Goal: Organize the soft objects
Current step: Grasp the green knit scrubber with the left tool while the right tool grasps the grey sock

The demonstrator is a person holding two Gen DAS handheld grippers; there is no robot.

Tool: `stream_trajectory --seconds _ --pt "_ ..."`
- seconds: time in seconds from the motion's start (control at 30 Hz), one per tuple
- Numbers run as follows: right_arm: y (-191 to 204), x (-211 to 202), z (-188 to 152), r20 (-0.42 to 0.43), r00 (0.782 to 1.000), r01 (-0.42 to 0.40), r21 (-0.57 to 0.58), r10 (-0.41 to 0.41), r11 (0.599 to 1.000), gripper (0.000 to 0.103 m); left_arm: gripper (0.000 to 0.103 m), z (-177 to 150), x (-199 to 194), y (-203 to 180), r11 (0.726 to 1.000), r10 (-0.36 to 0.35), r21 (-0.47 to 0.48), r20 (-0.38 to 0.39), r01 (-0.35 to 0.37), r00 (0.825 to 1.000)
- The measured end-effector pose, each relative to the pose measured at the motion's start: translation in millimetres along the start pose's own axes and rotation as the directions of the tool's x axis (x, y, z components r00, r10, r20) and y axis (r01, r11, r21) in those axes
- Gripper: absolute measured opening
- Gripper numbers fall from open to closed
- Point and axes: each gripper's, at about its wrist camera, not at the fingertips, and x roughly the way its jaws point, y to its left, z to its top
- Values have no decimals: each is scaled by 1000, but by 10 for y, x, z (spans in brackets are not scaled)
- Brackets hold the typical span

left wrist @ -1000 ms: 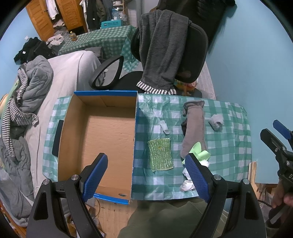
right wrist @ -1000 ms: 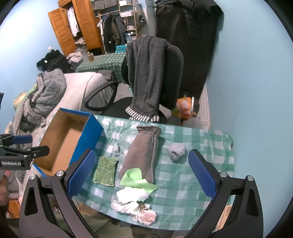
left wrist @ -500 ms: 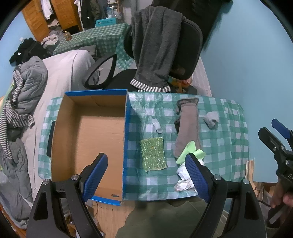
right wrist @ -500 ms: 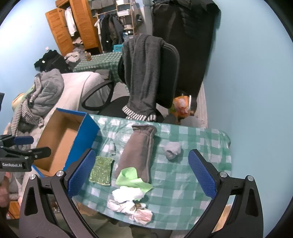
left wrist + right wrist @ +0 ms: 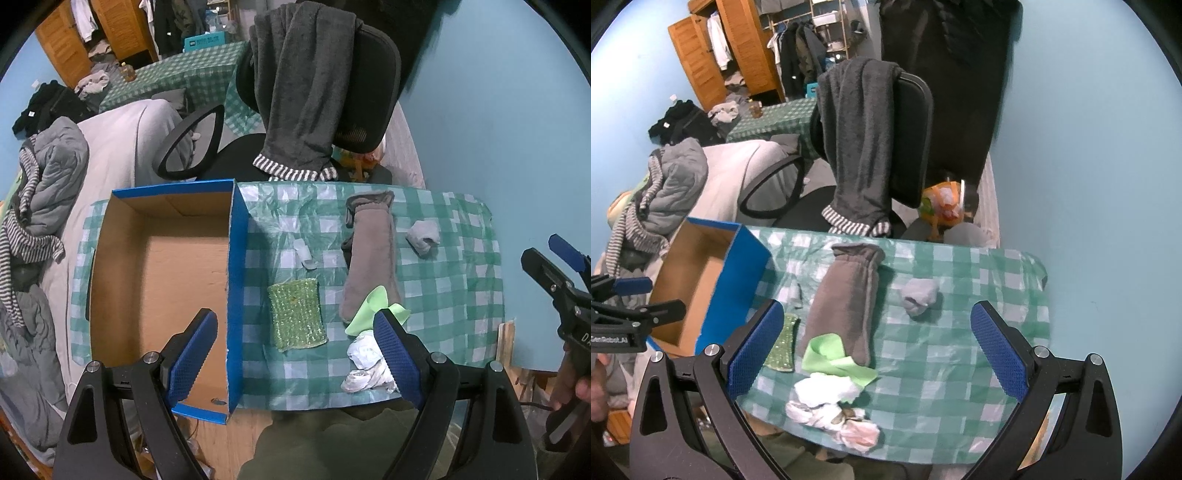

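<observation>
Checked tablecloth [image 5: 461,295] carries the soft pile: long grey sock [image 5: 846,310] lies lengthwise up the right-wrist frame centre, between the right claw's [image 5: 875,354] spread fingers, nearer it than the left claw [image 5: 295,354], also spread, near the empty box [image 5: 159,258].

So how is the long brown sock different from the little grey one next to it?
The brown sock lies stretched out long and flat, but the grey sock is balled into a small lump. The brown one is much bigger. A light green cloth overlaps the brown sock's near end, while the grey sock sits alone, touching nothing else. Both are soft and rest on the checked tablecloth, outside the cardboard box.
</observation>
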Motion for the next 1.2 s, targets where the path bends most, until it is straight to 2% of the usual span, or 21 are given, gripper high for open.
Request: stream_trajectory --seconds 0.3,0.5,0.9,1.2 --pt "-298 374 86 -72 997 5 10 -5 1000 101 88 77 300 -106 1000 -13 -22 -51 12 999" --pt "-477 726 136 -126 992 -1 32 5 999 101 88 111 636 -152 998 -17 -57 -99 11 995" --pt "-627 1332 144 -207 978 12 -49 -22 999 101 88 99 1171 -223 998 18 -51 -161 -26 987" --pt "-711 1641 166 -255 967 -10 -52 -3 999 101 88 108 1426 -197 997 38 -63 -184 -50 982"
